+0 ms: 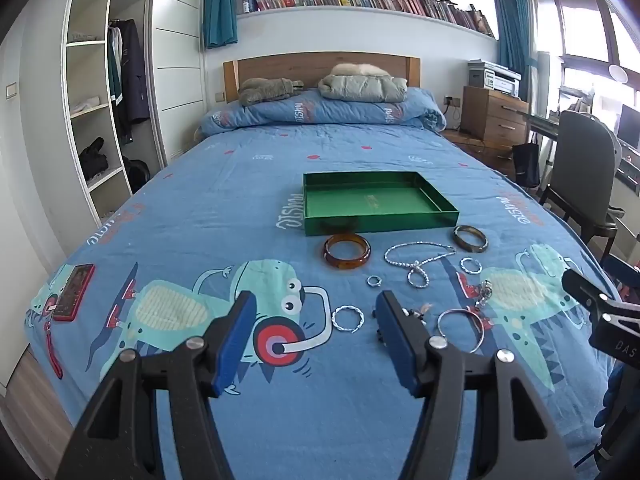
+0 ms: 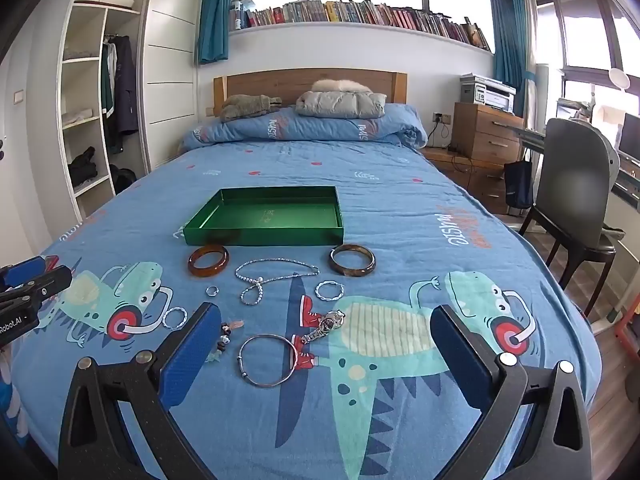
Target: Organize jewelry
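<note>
Left wrist view: left hand-held gripper, blue pads spread wide, nothing between them, hovering low in frame over blue dinosaur-print bedspread. Shallow green rectangular tray sits mid-frame, empty. Just below it: amber resin bangle, dark brown-green bangle to the right, silver bead necklace between them. Small silver ring, twisted silver ring, thin silver bangle lie lower. Red phone at left edge. Right hand-held gripper's tip enters at right edge.

Right wrist view: right hand-held gripper fully spread, holding nothing. Thin silver bangle lies between its pads on the bed, silver wristwatch just above it. Beaded charm beside the left pad. Green tray upper centre-left, both bangles along its near edge.
</note>
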Available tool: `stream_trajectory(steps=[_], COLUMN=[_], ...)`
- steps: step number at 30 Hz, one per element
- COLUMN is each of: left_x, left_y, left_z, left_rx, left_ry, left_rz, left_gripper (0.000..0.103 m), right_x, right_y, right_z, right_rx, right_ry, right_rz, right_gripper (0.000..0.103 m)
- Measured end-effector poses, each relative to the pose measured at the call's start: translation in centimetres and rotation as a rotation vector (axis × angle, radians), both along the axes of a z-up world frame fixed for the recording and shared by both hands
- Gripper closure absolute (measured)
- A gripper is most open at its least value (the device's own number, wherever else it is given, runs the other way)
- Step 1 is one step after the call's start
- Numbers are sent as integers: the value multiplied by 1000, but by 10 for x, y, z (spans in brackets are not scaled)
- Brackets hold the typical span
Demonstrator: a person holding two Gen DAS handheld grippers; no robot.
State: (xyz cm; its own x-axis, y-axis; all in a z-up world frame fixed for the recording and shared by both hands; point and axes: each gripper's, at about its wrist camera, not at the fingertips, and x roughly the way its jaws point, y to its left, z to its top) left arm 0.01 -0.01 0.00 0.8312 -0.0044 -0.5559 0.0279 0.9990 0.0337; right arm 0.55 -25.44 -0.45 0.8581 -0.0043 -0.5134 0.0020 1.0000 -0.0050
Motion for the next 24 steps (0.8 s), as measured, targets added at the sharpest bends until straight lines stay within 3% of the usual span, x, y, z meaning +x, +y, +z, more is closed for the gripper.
stream_trajectory(steps=[24], left_x=[-1], left_y=[0], left_z=[0], left_rx=[-5], left_ry=[4], left_rz=[12], left_gripper=[43], right_x=[-7], right_y=[-1], right_z=[4], right_rx=[7], right_ry=[-17], right_rz=[1], right_gripper=[0])
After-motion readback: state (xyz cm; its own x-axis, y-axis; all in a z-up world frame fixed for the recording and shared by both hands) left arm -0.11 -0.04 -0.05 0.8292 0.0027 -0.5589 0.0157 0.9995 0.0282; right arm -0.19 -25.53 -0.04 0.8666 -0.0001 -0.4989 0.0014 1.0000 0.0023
